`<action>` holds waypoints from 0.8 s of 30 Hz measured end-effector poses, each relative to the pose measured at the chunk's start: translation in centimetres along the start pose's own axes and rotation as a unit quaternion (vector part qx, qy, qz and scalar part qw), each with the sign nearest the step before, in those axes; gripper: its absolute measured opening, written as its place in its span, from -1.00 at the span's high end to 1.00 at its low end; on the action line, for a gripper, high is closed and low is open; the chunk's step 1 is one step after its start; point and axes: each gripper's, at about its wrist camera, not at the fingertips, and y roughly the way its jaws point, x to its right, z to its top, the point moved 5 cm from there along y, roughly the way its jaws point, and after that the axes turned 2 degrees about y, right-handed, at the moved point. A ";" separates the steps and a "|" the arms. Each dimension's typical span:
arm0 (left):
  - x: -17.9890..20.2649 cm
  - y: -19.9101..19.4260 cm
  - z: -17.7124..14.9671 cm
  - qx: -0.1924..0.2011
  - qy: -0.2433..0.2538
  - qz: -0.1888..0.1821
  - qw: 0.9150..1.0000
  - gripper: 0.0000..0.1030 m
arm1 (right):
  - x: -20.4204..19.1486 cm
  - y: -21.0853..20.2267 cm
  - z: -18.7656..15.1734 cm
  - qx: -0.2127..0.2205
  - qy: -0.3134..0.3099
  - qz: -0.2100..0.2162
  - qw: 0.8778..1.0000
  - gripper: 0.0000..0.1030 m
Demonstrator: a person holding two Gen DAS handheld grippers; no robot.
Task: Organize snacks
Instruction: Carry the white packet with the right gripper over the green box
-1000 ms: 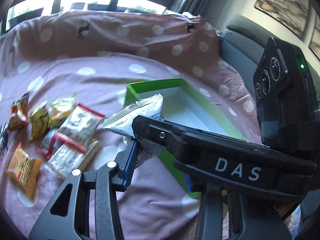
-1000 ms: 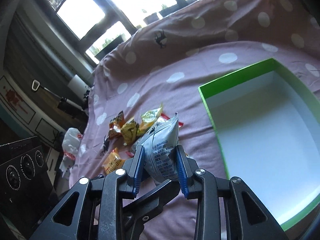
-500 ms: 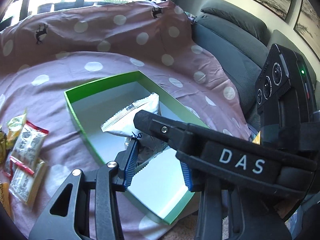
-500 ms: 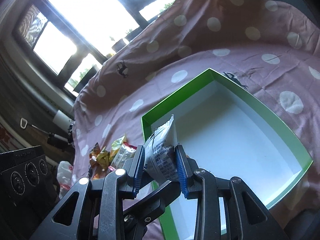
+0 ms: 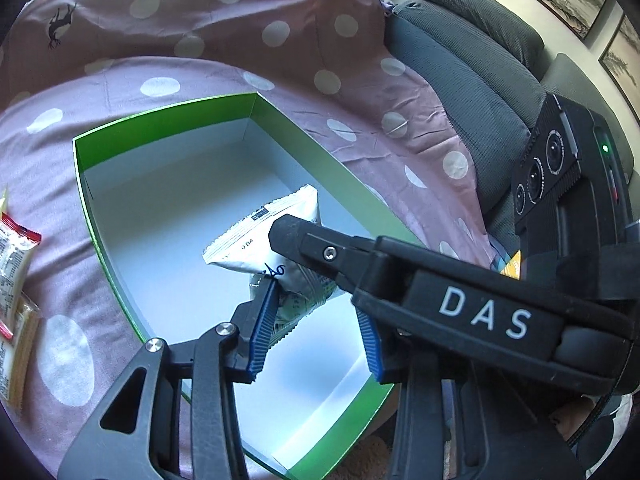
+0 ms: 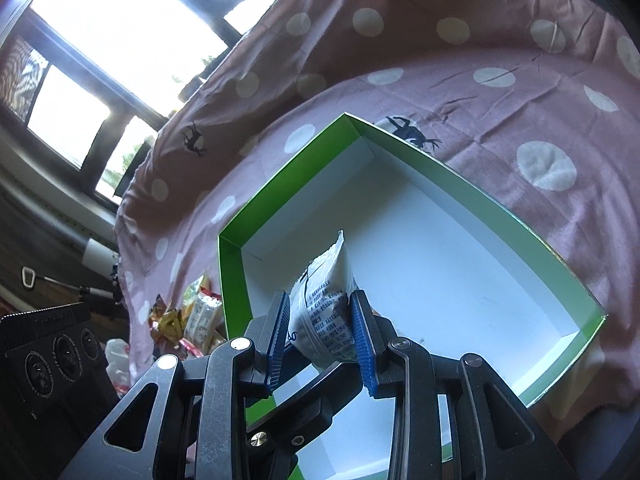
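Observation:
A green box with a white inside lies open on the pink dotted cloth. My left gripper hangs over its middle with a white snack packet between the blue pads. The left pad presses the packet's crinkled lower part. The other pad is half hidden behind my right gripper's finger, which crosses in front. In the right wrist view my right gripper is shut on a white printed packet, also above the box. Whether this is the same packet I cannot tell.
Loose snack packets lie on the cloth left of the box, seen as a small pile in the right wrist view. A grey sofa cushion rises behind the box. Bright windows stand beyond.
Both grippers have carried the white packet from above the cloth beside the snack pile to over the box's inside, and a little lower. The right gripper has rolled.

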 end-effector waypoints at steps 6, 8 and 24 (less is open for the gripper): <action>-0.5 0.5 -0.2 -0.013 -0.011 0.002 1.000 0.31 | 0.5 0.9 -0.1 -0.016 0.004 -0.011 1.000 0.33; -0.5 0.5 -0.4 -0.016 -0.010 0.010 1.000 0.33 | 0.4 1.0 -0.1 -0.019 0.003 -0.014 1.000 0.33; -2.1 0.4 -1.5 -0.026 0.014 0.056 0.998 0.50 | -0.6 2.7 -1.1 -0.047 -0.024 -0.044 0.998 0.33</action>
